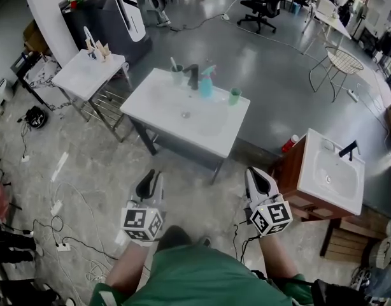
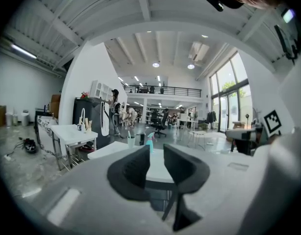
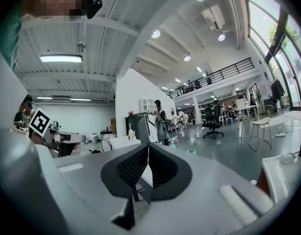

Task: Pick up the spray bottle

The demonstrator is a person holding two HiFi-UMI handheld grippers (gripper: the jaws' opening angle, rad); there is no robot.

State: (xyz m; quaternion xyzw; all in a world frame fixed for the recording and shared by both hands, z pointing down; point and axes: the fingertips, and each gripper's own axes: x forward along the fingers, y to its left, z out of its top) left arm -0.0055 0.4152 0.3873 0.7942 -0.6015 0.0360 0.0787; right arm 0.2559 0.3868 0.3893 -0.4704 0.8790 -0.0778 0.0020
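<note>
The spray bottle (image 1: 207,81), pale blue with a pink head, stands at the back of a white sink table (image 1: 157,104), beside a black tap (image 1: 193,75). It also shows far ahead as the small bottle (image 2: 150,140) in the left gripper view and the bottle (image 3: 173,141) in the right gripper view. My left gripper (image 1: 149,185) (image 2: 157,151) hangs low in front of the table, shut with only a thin slit and nothing in it. My right gripper (image 1: 260,182) (image 3: 148,148) is level beside it, shut and empty. Both are well short of the table.
A cup with a toothbrush (image 1: 176,74) and a green cup (image 1: 234,96) flank the bottle. A wooden sink cabinet (image 1: 310,164) with a red bottle (image 1: 289,143) stands at the right, a small white table (image 1: 78,81) at the left. Cables (image 1: 55,215) lie on the floor.
</note>
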